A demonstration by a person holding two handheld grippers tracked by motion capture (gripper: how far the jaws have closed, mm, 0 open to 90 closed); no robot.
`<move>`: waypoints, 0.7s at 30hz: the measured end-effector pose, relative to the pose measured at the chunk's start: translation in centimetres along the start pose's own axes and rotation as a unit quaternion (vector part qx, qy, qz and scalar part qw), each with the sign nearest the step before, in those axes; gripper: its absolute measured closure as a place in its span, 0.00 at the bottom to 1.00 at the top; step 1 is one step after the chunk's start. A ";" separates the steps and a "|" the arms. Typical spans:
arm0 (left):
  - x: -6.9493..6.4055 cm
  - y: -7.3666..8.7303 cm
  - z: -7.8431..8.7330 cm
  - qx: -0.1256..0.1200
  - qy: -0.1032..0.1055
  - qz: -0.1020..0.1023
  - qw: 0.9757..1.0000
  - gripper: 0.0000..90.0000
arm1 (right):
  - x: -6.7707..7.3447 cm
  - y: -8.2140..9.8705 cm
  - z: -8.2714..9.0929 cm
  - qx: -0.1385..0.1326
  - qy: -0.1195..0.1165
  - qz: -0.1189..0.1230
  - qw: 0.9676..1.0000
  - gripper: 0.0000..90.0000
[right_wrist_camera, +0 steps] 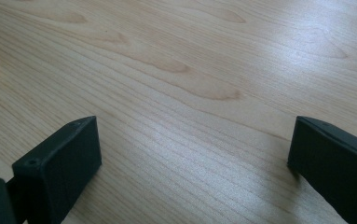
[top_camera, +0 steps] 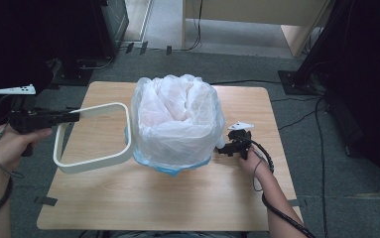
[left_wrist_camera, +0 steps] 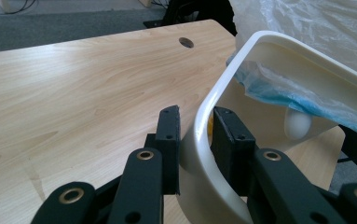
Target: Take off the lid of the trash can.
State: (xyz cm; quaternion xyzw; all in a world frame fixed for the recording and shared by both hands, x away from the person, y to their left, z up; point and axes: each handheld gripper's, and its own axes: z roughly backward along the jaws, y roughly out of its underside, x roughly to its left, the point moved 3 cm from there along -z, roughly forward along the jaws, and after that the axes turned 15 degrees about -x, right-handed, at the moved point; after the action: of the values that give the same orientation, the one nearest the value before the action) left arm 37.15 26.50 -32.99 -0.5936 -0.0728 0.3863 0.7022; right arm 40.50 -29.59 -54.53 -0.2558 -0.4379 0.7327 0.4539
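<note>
1. Setting: we are working in a room with grey carpet, dark equipment stands and loose cables around a light wooden desk (top_camera: 128,203) with rounded corners.

2. Item, bin: a waste bin (top_camera: 177,166) is standing near the middle of the desk, lined with a white plastic bag (top_camera: 177,116) that is billowing up and spilling over its rim; a blue edge is peeking out at the base.

3. Item, ring: a cream plastic ring frame (top_camera: 92,138), squarish with rounded corners, is hanging just left of the bin, tilted, its far edge close to the bag.

4. Left claw (top_camera: 73,116): we are gripping the ring's outer side, one pad (left_wrist_camera: 169,140) outside the wall and one inside, both pressing on it in the left gripper view.

5. Right claw (top_camera: 223,148): we are keeping it wide and empty, low over bare desk at the bin's right side.

6. Handling, ring: we are judging it light, stiff and smooth, so likely slippery and prone to swinging from a one-sided hold; a straight side is the best place to pinch.

7. Handling, bag: we are judging the film thin, soft and easy to tear or drag; the ring needs lowering squarely over it.
</note>
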 end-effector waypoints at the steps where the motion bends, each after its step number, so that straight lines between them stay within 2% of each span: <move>1: 0.0 0.1 0.1 0.000 -0.001 0.000 1.000 0.81 | 0.0 0.0 0.0 0.000 0.000 0.000 1.000 0.03; 12: 0.4 1.1 0.9 0.001 -0.006 -0.012 1.000 0.81 | 0.0 0.0 0.0 0.000 0.000 0.000 1.000 0.03; 21: 0.7 1.8 1.2 0.001 -0.008 -0.012 1.000 0.81 | 0.0 0.0 0.0 0.000 0.000 0.000 1.000 0.03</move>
State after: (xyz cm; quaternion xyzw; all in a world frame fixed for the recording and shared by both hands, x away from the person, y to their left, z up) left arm 36.11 27.87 -34.43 -0.5889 -0.0858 0.3827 0.7067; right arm 40.50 -29.59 -54.53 -0.2557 -0.4380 0.7326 0.4540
